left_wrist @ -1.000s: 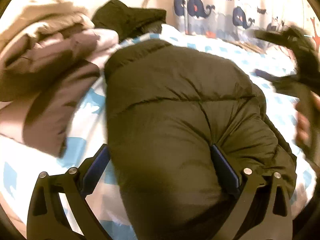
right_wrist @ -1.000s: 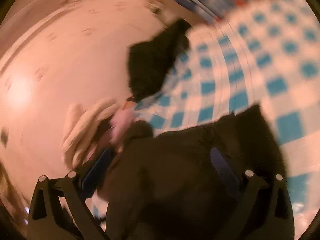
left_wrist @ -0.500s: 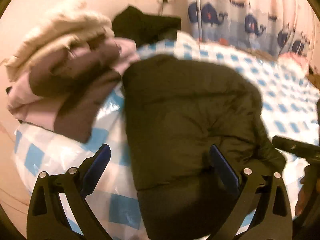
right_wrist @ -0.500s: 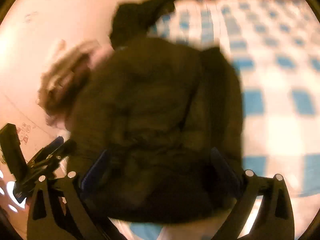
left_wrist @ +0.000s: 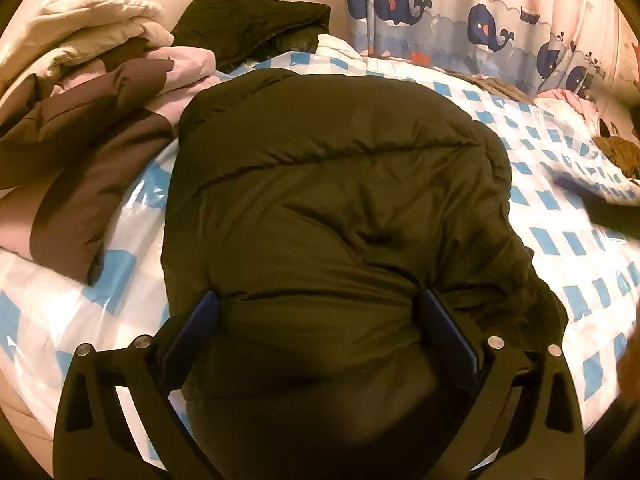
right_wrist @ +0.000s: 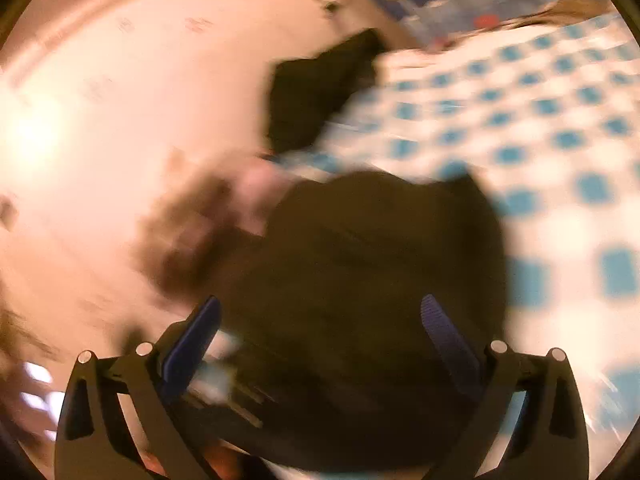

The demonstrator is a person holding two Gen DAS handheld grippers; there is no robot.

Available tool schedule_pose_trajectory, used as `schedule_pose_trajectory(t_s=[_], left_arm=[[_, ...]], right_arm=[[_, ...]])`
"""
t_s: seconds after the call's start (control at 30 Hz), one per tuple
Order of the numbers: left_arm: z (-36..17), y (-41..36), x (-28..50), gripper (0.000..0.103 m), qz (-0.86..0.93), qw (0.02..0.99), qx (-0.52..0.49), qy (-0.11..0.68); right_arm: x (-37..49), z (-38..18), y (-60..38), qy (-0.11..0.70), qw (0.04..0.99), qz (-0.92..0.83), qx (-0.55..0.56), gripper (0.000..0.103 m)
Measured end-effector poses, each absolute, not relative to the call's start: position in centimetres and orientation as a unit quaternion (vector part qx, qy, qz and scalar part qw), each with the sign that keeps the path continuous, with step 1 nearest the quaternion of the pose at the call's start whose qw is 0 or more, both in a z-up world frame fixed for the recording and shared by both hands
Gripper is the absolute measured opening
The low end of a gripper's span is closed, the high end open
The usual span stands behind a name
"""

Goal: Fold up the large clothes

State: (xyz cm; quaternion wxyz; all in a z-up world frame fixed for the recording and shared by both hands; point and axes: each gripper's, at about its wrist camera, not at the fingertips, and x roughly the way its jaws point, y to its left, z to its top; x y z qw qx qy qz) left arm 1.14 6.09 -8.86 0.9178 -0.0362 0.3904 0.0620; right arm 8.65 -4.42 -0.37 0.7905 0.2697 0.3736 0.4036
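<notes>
Blue-and-white checked bedding (left_wrist: 132,264) covers the bed, with a whale-print curtain (left_wrist: 460,24) hanging behind it and a heap of other coats (left_wrist: 80,120), cream, pink and brown, piled at the left side. Another dark garment (left_wrist: 248,24) lies against the wall.

Spread across the middle of the bed is the dark olive puffer jacket (left_wrist: 332,200), quilted and thickly padded, its near end bulging up between the fingers of the left tongs (left_wrist: 316,328). Those tongs stand spread wide, one blue pad on each side of the padding; whether they squeeze it or merely straddle it I cannot tell. The right tongs (right_wrist: 320,332) are likewise splayed apart over the same jacket (right_wrist: 360,280), grasping nothing, though that view is badly smeared.

Judging by its look, the jacket is light for its bulk, soft and springy, with a slick shell that will slide on the glossy bedding and puff back open once let go. A deep bite on a quilted seam or the hem edge should hold better than pinching a fat, slippery panel.
</notes>
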Motion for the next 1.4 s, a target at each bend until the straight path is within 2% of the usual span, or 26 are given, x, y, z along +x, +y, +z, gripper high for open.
schedule_pose_trajectory(t_s=[0.07, 0.13, 0.17, 0.23, 0.33, 0.43, 0.47, 0.57, 0.8, 1.1, 1.4], left_arm=[[-8.9, 5.9, 1.5, 0.095, 0.059, 0.917, -0.034, 0.393], [-8.9, 5.8, 1.7, 0.095, 0.051, 0.917, -0.031, 0.394], [-8.7, 5.8, 1.6, 0.095, 0.033, 0.921, -0.031, 0.387], [-8.1, 4.9, 1.7, 0.095, 0.001, 0.926, -0.011, 0.378], [-7.7, 4.0, 2.6, 0.095, 0.014, 0.914, 0.01, 0.406], [-6.4, 5.3, 1.7, 0.095, 0.008, 0.914, -0.044, 0.404], [-5.9, 5.8, 1.2, 0.095, 0.007, 0.914, -0.064, 0.4], [-4.8, 6.5, -0.8, 0.095, 0.018, 0.915, -0.103, 0.39], [-4.2, 5.5, -4.0, 0.095, 0.066, 0.911, -0.085, 0.399], [-3.2, 4.4, -7.8, 0.095, 0.092, 0.913, -0.072, 0.392], [-3.2, 5.0, -8.7, 0.095, 0.092, 0.909, -0.078, 0.399]], right_arm=[[12.4, -1.5, -2.4, 0.402, 0.783, 0.392, 0.268, 0.096], [16.5, -6.0, -1.2, 0.466, 0.793, 0.316, 0.232, 0.095], [17.6, -8.2, -0.9, 0.492, 0.788, 0.296, 0.222, 0.091], [18.5, -10.4, -0.9, 0.512, 0.791, 0.265, 0.204, 0.091], [17.5, -8.9, -1.7, 0.513, 0.8, 0.254, 0.181, 0.091], [13.7, -5.7, -3.7, 0.471, 0.829, 0.253, 0.161, 0.093], [11.0, -4.4, -4.7, 0.446, 0.847, 0.254, 0.142, 0.096], [4.1, -2.7, -6.5, 0.412, 0.878, 0.23, 0.078, 0.096], [-4.7, -1.2, -7.2, 0.401, 0.897, 0.187, 0.01, 0.096], [-6.8, 1.8, -4.0, 0.388, 0.905, 0.167, -0.053, 0.096], [-7.3, 1.4, -3.2, 0.41, 0.894, 0.162, -0.078, 0.096]])
